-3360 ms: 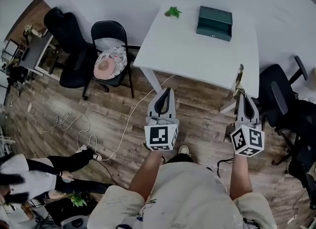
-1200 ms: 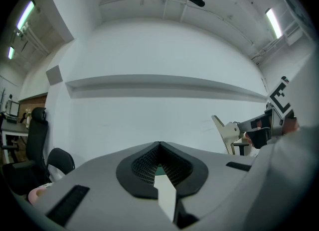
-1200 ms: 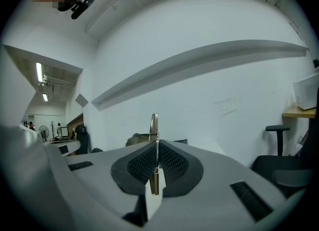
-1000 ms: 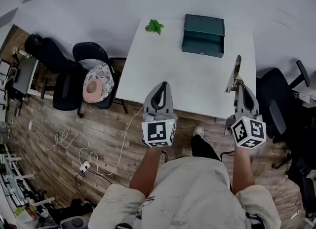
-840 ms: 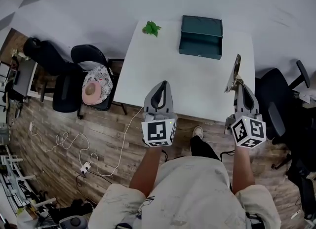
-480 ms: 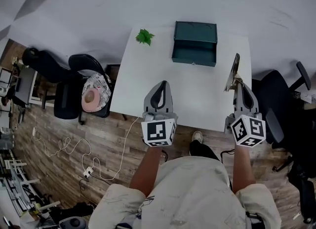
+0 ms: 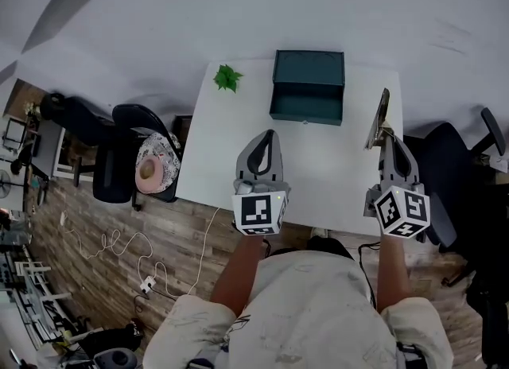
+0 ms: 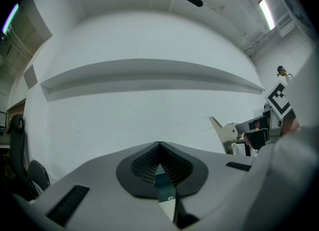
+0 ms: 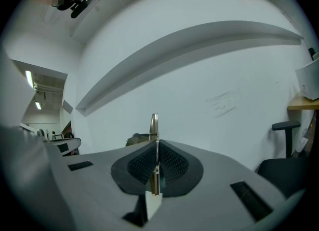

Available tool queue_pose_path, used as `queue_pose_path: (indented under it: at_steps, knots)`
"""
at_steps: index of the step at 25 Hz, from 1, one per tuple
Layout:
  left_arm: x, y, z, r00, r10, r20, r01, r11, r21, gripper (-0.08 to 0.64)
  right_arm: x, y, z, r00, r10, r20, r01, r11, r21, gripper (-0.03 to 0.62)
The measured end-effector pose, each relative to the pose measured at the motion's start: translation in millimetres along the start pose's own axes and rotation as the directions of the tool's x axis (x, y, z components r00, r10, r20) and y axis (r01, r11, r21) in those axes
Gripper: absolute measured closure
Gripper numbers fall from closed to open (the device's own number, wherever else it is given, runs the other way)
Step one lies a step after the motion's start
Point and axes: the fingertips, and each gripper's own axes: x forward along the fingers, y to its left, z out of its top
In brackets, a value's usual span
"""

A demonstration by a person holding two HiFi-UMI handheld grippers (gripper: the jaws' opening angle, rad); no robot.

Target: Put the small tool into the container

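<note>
While right hand-held gripper (image 7: pixel 387 134) clamps small tool (image 7: pixel 378 113), left hand-held gripper (image 7: pixel 269 134) closed, container (image 7: pixel 308 89) contents unseen.

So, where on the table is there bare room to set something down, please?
Most of the table is bare: the near half in front of the green container, and the left side below the plant. Only the back edge is taken. The strip right of the container is narrow, with the tool in the right gripper above it.

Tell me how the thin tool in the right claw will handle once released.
The tool looks thin, flat, metallic: probably stiff and light. Pinched edge-on by the right claw, it may pivot or slip; unlikely to roll.
</note>
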Motion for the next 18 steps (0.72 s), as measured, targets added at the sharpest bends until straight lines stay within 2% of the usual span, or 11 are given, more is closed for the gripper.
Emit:
queue_pose_path:
  at_steps: [7,18]
  knots:
    - [13.0,-0.1,5.0,1.000,-0.003,0.000,0.003,0.999,0.034,0.554,15.3,-5.0,0.7,1.000,0.010,0.005,-0.011,1.000,0.006,0.574]
    - [31.9,26.2,-0.4,0.999,-0.039,0.016,0.038,0.999,0.022,0.554,41.0,13.0,-0.7,1.000,-0.014,0.017,0.014,1.000,-0.013,0.574]
